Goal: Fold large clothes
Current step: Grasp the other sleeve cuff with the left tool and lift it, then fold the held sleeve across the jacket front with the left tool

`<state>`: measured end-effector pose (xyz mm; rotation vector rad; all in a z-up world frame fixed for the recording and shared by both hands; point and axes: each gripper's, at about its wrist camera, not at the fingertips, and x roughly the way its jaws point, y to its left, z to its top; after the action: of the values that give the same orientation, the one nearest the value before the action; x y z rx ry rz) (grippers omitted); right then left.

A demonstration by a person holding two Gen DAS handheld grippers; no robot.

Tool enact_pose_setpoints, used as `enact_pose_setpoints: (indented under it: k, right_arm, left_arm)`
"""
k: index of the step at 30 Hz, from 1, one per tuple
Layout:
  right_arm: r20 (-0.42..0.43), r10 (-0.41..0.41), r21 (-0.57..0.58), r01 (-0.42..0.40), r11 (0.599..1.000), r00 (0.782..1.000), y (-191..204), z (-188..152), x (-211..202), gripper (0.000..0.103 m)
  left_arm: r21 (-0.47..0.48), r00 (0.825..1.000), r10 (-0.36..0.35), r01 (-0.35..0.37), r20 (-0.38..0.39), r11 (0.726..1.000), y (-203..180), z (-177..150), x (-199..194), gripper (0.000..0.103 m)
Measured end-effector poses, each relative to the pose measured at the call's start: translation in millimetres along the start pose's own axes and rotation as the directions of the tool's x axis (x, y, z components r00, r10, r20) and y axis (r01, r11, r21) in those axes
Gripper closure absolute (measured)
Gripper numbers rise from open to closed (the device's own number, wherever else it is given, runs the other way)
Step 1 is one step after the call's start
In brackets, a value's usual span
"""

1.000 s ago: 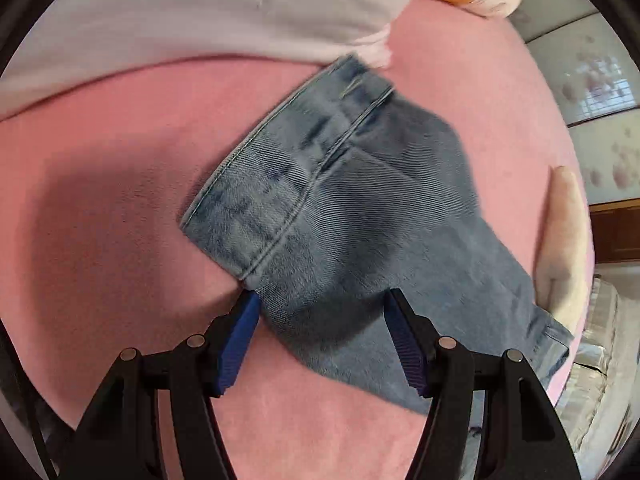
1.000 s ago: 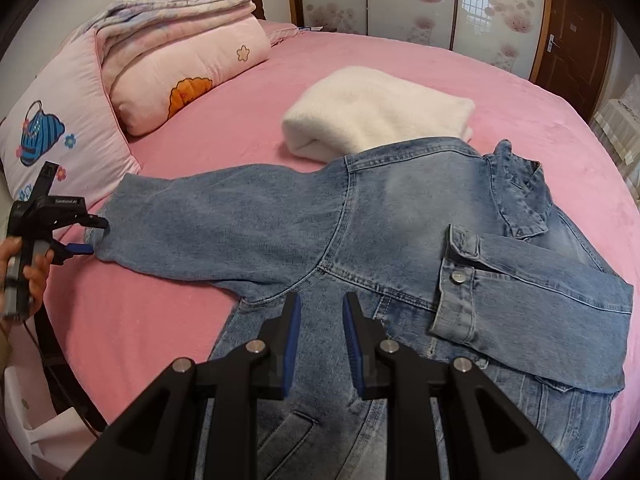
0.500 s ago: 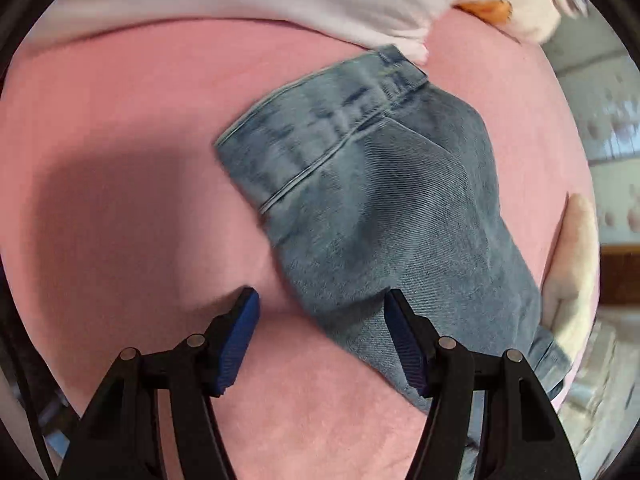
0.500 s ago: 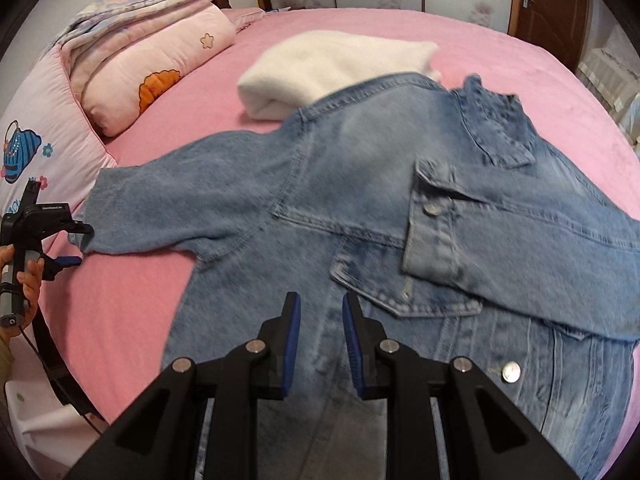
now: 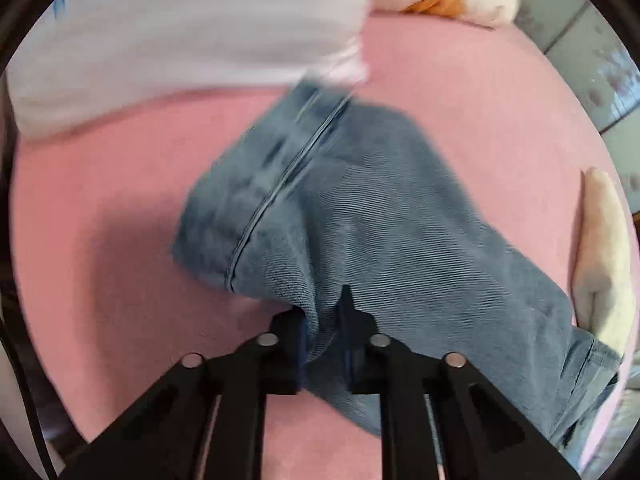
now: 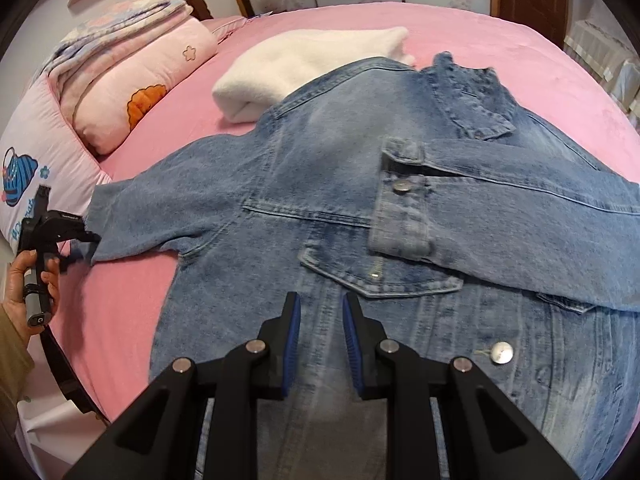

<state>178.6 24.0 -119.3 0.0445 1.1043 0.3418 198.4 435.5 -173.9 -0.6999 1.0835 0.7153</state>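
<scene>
With the denim jacket (image 6: 360,208) spread front-up on the pink bed (image 6: 460,24), its outstretched sleeve (image 5: 360,220) is pinched near the cuff by the left gripper (image 5: 324,344), whose fingers have just been closing onto the cloth. The right gripper (image 6: 319,340) hangs over the jacket's hem, its narrowly parted fingers holding nothing. The sleeve should be lifted clear and laid flat across the chest, the grip kept firm so heavy denim is not dropped.

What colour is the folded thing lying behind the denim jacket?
Cream white; the folded blanket shows best in the right wrist view.
</scene>
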Motion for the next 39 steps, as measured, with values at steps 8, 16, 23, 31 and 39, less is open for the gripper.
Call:
enact_pose_setpoints:
  k: [8,16,23,31,39]
  right_arm:
    - [0.038,-0.043,0.069,0.040,0.997,0.998,-48.8,-13.2,-22.0,0.081]
    - [0.071,-0.065,0.189,0.051,0.981,0.995,-98.4,-25.8,-42.9,0.081]
    - [0.059,-0.082,0.239,0.066,0.969,0.995,-132.2,-40.7,-47.9,0.081]
    - [0.061,-0.048,0.257,0.031,0.966,0.997,-142.0,-43.5,-45.4,0.081]
    - [0.088,0.032,0.137,-0.044,0.990,0.996,-97.3,-22.2,-44.5,0.081]
  left_arm:
    - [0.357,0.957,-0.263,0.205,0.122,0.911,-140.6,-70.4,-110.8,0.094]
    - [0.714,0.896,-0.431,0.371,-0.108,0.593,-280.2,-231.4,-145.4,0.090]
    - [0.778,0.891,-0.391,0.411,-0.231,0.475,-304.9,-324.4,-114.8,0.064]
    - [0.743,0.855,-0.499,0.425,-0.141,0.518,-215.9,-305.3,-158.4,0.038]
    - [0.677,0.936,-0.348,0.218,0.059,0.703,-154.1,-273.7,-143.6,0.037]
